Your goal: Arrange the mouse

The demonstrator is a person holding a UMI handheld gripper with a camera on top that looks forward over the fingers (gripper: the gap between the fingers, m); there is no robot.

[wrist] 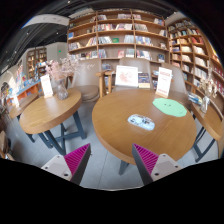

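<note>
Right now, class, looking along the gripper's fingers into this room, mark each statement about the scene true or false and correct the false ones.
1. The mouse lies on the round wooden table. True.
2. The gripper is shut on the mouse. False: its fingers are open, with the mouse beyond them.
3. A green mat lies on the same table. True.
4. The bookshelves stand empty. False: books fill them.

Small pale mouse (141, 122), seemingly flat, on round wooden table (120, 135), centre
</note>
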